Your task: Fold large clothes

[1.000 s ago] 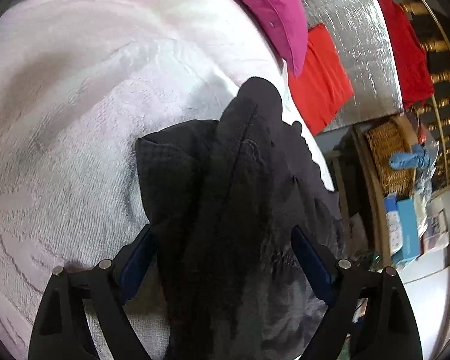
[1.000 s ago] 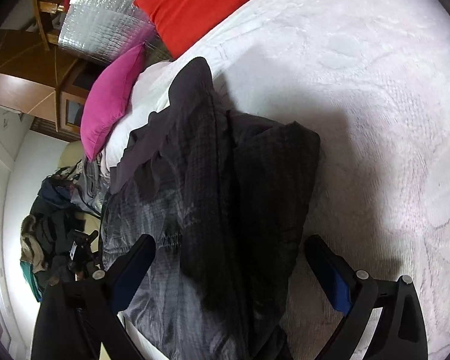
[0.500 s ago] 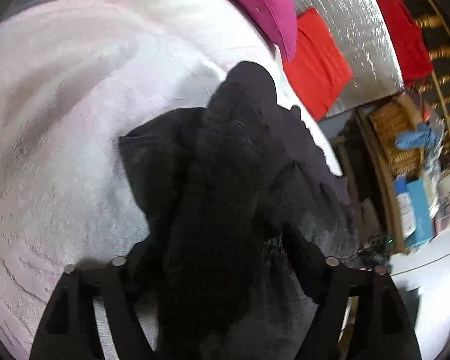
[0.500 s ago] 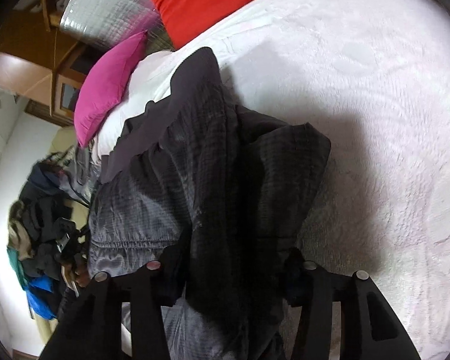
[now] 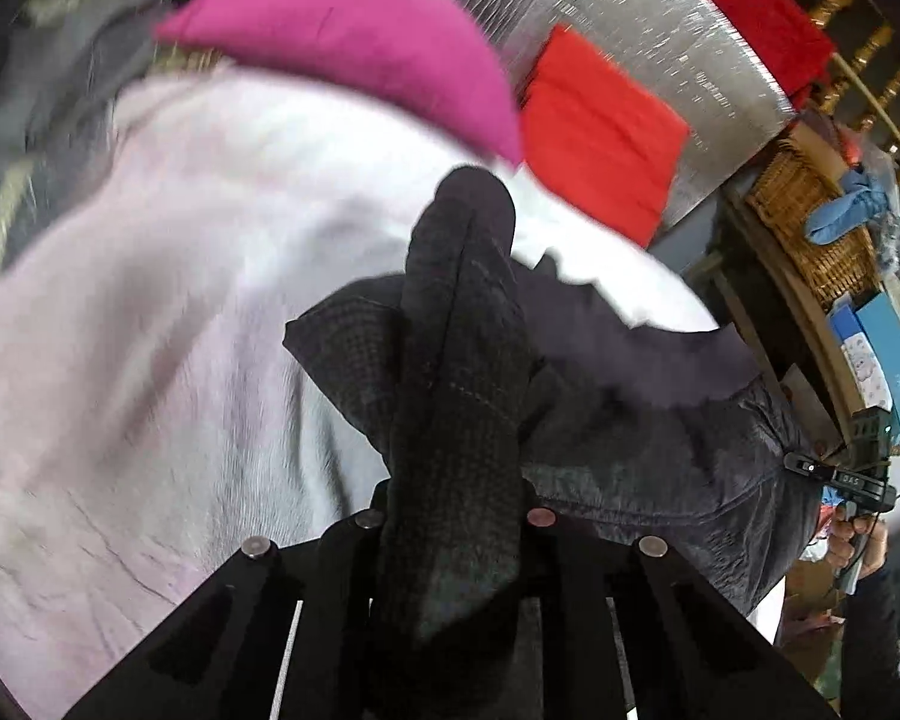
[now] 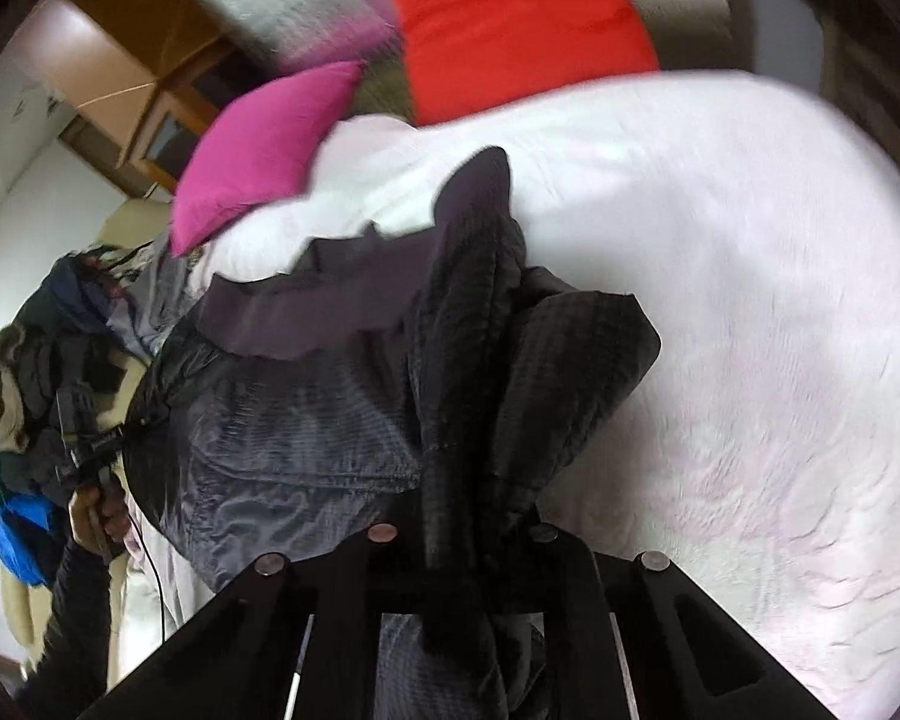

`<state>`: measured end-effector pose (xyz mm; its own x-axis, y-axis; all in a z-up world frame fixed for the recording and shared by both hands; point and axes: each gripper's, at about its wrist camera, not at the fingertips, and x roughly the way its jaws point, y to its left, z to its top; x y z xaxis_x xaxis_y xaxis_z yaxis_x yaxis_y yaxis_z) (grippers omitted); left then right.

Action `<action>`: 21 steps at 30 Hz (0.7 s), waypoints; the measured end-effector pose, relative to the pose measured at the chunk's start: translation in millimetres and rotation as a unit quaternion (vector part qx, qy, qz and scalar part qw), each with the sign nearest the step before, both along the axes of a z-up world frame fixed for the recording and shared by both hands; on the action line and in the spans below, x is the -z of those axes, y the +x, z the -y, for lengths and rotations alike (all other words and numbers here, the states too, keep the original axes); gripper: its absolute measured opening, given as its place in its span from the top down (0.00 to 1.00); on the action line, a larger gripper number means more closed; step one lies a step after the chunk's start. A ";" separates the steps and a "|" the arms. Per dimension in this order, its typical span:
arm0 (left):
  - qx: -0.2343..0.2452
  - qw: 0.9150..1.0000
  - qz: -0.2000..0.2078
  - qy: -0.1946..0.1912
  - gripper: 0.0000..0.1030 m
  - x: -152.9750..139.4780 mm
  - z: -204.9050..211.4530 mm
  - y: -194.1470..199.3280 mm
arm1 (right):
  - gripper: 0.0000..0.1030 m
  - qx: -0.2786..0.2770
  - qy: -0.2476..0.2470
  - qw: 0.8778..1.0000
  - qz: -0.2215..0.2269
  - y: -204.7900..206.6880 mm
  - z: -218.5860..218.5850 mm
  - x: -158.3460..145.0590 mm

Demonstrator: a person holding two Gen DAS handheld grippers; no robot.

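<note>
Dark jacket, between the jaws: matt cloth with a fine grid weave; panel right of the jaws is smooth, faintly shiny quilted fabric.
Bedspread, left of and beyond the jaws: white cloth, rough, raised pattern.
Pink cushion and red cushion, far beyond: plain matt fabric.
Silver sheet: glittering foil.
Basket: woven wicker.

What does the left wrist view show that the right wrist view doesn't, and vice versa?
Only the left wrist view: a wicker basket and blue boxes on shelving at the bedside.

Only the right wrist view: a clothes pile and a wooden cabinet.

Both: the dark jacket pinched in a shut gripper, left gripper and right gripper, over the white bedspread, plus a pink pillow and red pillow.
</note>
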<state>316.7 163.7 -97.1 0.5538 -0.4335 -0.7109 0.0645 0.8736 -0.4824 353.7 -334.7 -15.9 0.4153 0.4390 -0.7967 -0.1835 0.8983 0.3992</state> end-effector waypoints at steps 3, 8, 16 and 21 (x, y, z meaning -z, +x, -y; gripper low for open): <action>0.004 0.999 0.032 0.011 0.86 -37.8 9.4 -5.2 | 0.89 -0.001 -0.009 0.999 0.032 -6.6 -3.4 -40.4; 0.015 0.997 0.080 0.009 0.86 -93.0 25.8 -26.9 | 0.89 -0.001 -0.031 0.997 0.076 -29.9 0.6 -104.1; 0.033 0.991 0.127 -0.001 0.85 -130.0 52.4 -76.3 | 0.89 0.033 -0.029 0.992 0.114 -98.6 45.6 -144.6; 0.038 0.990 0.135 -0.008 0.85 -115.0 72.4 -101.6 | 0.89 0.053 -0.017 0.992 0.115 -134.3 68.6 -115.0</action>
<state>215.2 91.3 18.0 0.6884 -0.4914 -0.5336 0.2586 0.8535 -0.4524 219.4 -403.3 99.1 0.6292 0.3577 -0.6900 -0.1705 0.9297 0.3265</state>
